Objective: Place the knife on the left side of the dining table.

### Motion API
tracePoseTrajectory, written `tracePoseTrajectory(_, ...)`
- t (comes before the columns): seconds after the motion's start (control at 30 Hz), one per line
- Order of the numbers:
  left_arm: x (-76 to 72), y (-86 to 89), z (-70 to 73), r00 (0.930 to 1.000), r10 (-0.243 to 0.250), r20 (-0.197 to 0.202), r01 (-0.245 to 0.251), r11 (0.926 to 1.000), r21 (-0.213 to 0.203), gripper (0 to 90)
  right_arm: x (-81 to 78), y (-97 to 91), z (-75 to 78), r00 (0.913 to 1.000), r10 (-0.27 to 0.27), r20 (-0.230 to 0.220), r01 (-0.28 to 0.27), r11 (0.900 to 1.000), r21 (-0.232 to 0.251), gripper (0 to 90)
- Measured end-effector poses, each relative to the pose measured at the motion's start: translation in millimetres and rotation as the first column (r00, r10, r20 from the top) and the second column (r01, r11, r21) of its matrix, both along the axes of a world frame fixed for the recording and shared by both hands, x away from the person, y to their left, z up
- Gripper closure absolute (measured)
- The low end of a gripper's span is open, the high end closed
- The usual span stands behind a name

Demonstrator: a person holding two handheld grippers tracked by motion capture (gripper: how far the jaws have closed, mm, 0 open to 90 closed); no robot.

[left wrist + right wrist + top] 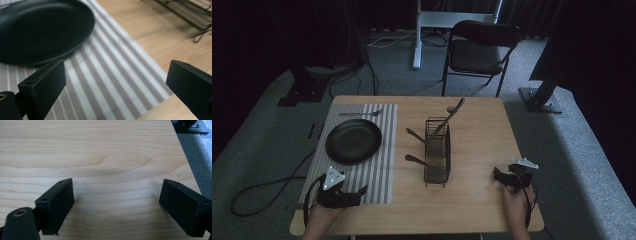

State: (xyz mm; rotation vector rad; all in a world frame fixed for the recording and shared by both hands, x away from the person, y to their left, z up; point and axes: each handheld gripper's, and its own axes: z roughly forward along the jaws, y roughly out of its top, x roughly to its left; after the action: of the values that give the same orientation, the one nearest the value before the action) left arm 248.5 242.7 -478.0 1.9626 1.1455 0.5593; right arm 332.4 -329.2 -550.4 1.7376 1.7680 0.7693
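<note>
A black plate lies on a grey striped placemat on the left half of the wooden table. A silver utensil rests across the mat's far end. In the middle stands a black wire rack with dark-handled utensils poking out of it. My left gripper sits at the mat's near edge, open and empty. In the left gripper view it spans bare placemat, with the plate ahead and the rack at the far right. My right gripper is open over bare table.
The table's right edge runs close to the right gripper, with grey carpet beyond. A black folding chair stands behind the table. Stand bases and cables lie on the floor around it.
</note>
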Motion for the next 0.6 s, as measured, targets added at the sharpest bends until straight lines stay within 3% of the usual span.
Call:
tracePoseTrajectory(0.13, -0.4, -9.5, 10.5, 0.9991, -0.036, 0.023, 0.037, 0.9993, -0.012, 3.1, 0.0, 0.0, 0.0, 1.0, 0.0, 0.0, 0.0, 1.0, 0.0, 11.5)
tracePoseTrajectory(0.23, -0.5, -11.8, 12.3, 0.9989, -0.037, 0.027, 0.038, 0.9992, -0.013, 3.1, 0.0, 0.0, 0.0, 1.0, 0.0, 0.0, 0.0, 1.0, 0.0, 11.5)
tracePoseTrajectory(0.27, -0.3, -18.7, 16.8, 0.9973, -0.063, 0.037, 0.064, 0.9978, -0.015, 3.2, 0.0, 0.0, 0.0, 1.0, 0.0, 0.0, 0.0, 1.0, 0.0, 11.5)
tracePoseTrajectory(0.6, -1.4, -35.3, 30.4, 0.9905, -0.122, 0.062, 0.124, 0.9918, -0.029, 3.2, 0.0, -0.1, 0.0, 1.0, 0.0, 0.0, 0.0, 1.0, 0.0, 11.5)
